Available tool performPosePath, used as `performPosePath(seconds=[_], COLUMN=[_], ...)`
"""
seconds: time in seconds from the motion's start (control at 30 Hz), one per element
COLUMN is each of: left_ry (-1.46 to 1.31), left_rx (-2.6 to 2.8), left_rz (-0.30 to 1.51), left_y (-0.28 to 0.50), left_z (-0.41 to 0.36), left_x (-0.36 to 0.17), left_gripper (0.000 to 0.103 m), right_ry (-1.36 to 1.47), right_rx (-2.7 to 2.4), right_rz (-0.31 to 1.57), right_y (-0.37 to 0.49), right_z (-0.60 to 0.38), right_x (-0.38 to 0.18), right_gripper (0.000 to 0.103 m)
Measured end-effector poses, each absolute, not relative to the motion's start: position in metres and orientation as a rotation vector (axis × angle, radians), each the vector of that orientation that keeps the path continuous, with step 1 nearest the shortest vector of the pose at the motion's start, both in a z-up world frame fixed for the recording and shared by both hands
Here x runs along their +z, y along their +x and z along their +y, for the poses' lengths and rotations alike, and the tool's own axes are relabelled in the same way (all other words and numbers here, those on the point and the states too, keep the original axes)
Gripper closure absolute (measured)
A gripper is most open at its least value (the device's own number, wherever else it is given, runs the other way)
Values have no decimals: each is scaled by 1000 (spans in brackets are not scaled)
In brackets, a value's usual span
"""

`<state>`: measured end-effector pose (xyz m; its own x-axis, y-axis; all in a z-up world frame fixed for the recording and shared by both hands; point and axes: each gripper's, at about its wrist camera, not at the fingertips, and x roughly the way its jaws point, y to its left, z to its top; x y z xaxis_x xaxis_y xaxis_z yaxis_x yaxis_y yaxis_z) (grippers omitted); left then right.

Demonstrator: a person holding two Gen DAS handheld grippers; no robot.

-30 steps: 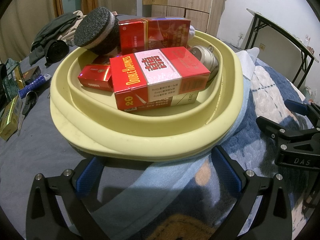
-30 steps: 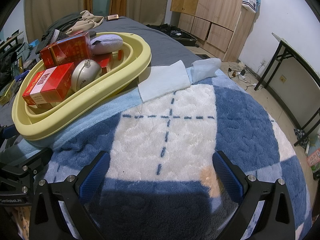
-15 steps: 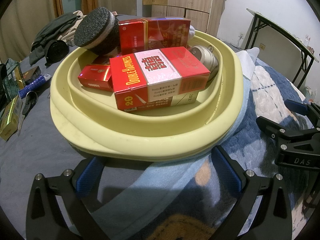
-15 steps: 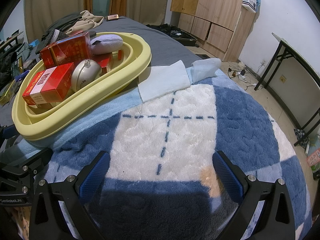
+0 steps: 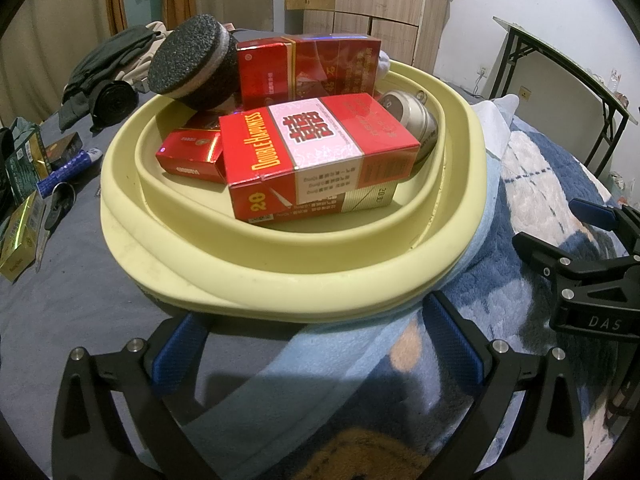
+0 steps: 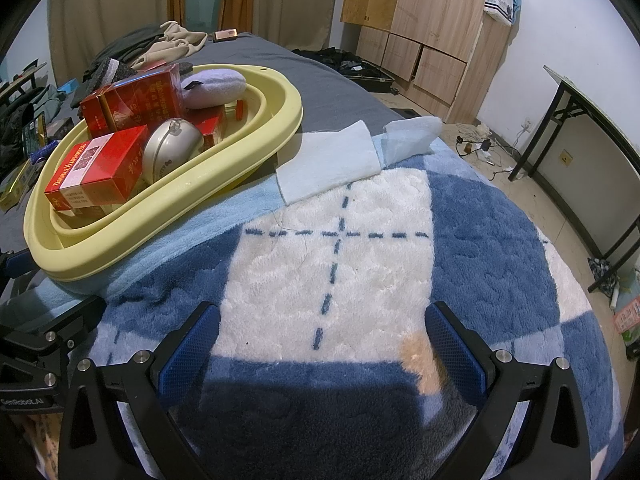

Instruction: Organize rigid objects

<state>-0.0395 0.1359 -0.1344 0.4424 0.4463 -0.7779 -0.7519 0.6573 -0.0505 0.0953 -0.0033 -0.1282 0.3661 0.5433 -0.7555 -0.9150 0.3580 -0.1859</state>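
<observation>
The yellow basin (image 5: 280, 276) sat on the bed, its near rim resting partly on a blue-and-white fleece blanket (image 6: 332, 264) and partly on the grey sheet, just ahead of the left tongs (image 5: 316, 344), which stood spread wide and held nothing. The right tongs (image 6: 320, 344) were likewise spread and empty, over the blanket with the basin off to their left. Inside the basin the Double Happiness carton (image 5: 316, 152) lay flat on top, its long axis running roughly left to right in the left wrist view, the printed end marked 28 toward the camera. Behind it a second red carton (image 5: 308, 70) stood on edge, a round black sponge block (image 5: 192, 64) leaned tilted against it, a small red pack (image 5: 190, 156) lay low at the left, and a silver tin (image 5: 408, 116) sat at the right. The cartons looked light and stiff but crushable, best pinched across their narrow sides; the tin seemed smooth and likely to slip. The basin's walls looked pliable, so its thick rim seemed the surer hold. More packs (image 5: 18, 236) lay loose on the sheet at far left.
</observation>
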Motion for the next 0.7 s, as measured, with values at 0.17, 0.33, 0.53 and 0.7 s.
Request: performPosePath(seconds=[0.17, 0.33, 0.53, 0.7], left_ry=[-423, -424, -422, -423], left_rx=[771, 771, 771, 771], left_rz=[815, 816, 816, 815], left_y=[-39, -39, -37, -38], left_z=[136, 135, 135, 135], left_x=[-134, -134, -135, -135], left_gripper=[0, 0, 0, 0], right_ry=[-669, -669, -669, -669], right_rx=[1032, 1032, 1032, 1032], right_rz=[655, 655, 655, 655], right_y=[95, 96, 95, 95], right_z=[-3, -3, -3, -3], right_x=[-128, -128, -128, -128], right_gripper=[0, 0, 0, 0])
